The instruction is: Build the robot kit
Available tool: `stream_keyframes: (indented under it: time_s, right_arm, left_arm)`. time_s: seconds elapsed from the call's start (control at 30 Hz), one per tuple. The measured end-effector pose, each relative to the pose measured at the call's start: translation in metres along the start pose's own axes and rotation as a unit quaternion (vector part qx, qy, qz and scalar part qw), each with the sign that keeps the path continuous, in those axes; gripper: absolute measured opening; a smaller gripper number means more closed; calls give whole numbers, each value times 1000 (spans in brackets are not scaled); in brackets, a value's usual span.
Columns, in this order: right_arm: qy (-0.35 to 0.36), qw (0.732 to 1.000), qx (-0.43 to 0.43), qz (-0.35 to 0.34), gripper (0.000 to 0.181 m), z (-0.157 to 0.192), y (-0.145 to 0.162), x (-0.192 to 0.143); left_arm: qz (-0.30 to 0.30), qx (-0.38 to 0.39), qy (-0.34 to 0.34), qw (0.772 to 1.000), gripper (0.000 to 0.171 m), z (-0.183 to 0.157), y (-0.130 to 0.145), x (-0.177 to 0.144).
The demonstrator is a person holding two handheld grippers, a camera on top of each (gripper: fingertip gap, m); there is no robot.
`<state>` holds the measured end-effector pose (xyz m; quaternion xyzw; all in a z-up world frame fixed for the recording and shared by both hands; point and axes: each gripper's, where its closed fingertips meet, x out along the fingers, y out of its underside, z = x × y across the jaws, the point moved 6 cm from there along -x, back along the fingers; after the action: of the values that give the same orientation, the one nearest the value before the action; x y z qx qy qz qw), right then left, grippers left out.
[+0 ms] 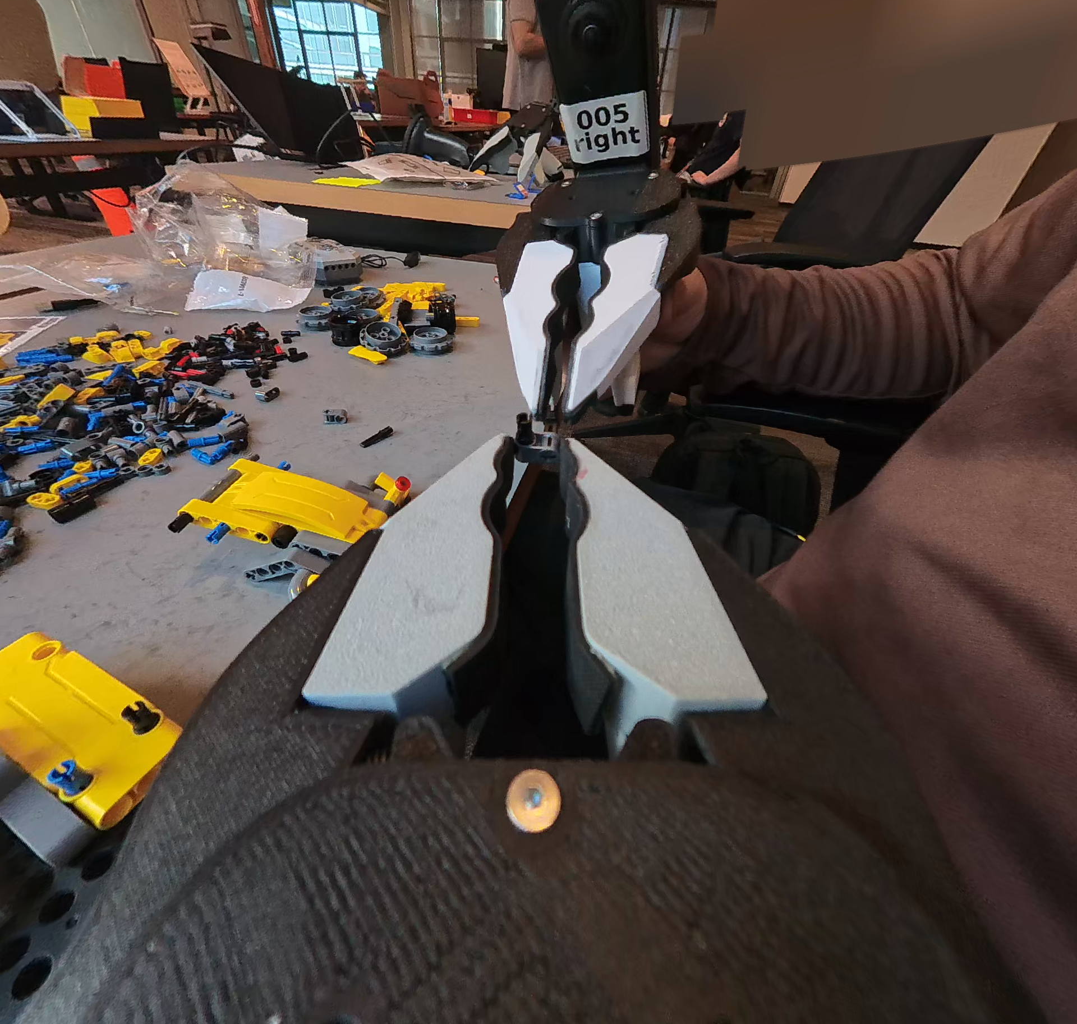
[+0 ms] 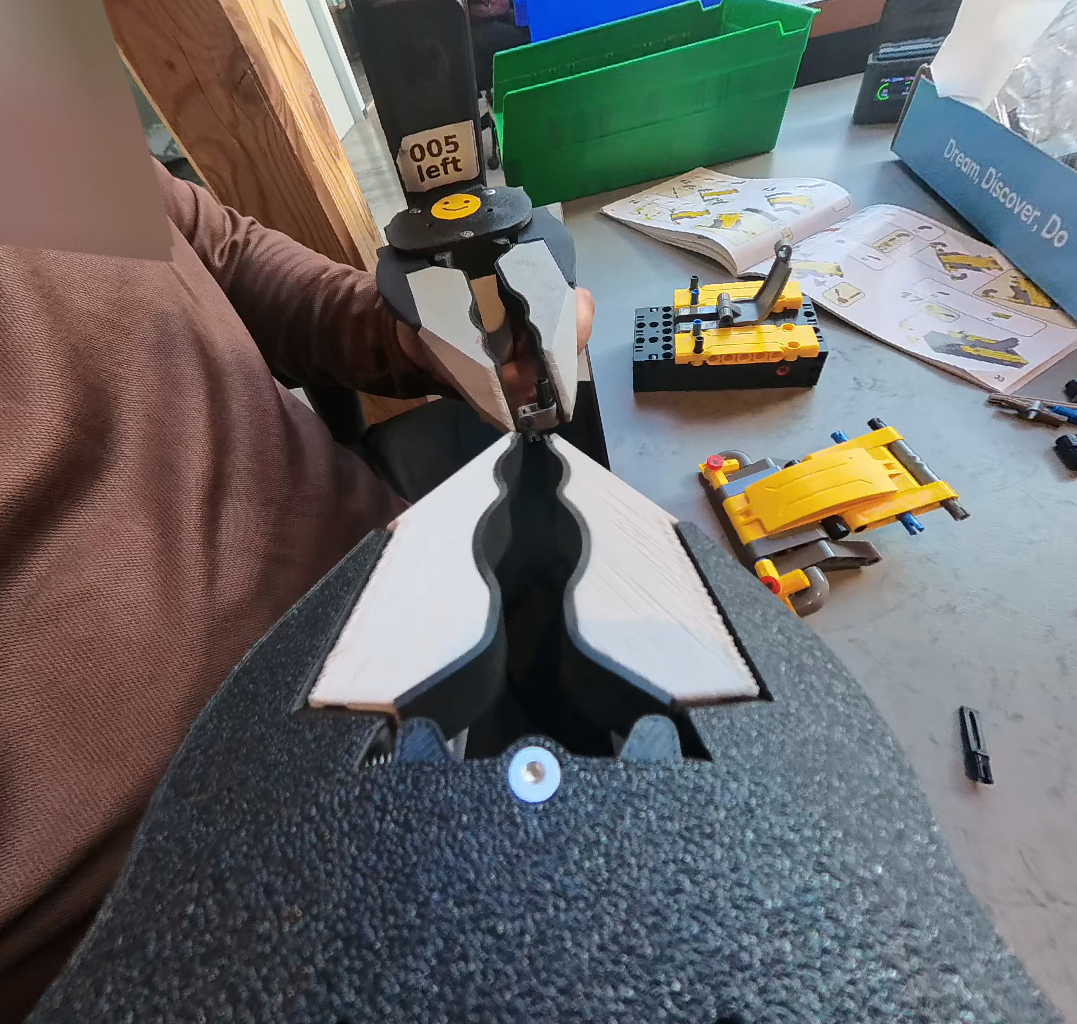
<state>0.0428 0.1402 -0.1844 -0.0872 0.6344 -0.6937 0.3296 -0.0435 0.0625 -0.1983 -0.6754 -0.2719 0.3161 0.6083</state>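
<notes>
Left tool clamps a grey connector; right tool pinched together beside it.

On my grey bench sits a yellow toy car part. Farther off lie open paper booklets and a green bin.

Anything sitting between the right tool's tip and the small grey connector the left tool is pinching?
Nothing visible does. The left tool pinches the grey connector in mid-air off the table edge, and the right tool points tip-to-tip at it, seemingly touching its black pin.
</notes>
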Motion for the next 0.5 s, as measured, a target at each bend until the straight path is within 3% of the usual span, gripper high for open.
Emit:
stream_keyframes:
  time_s: [0.5]
  right_arm:
    - [-2, 1000, -11, 16, 2, 2, 5, 5]
  left_arm:
    - [33, 41, -16, 998, 13, -3, 8, 5]
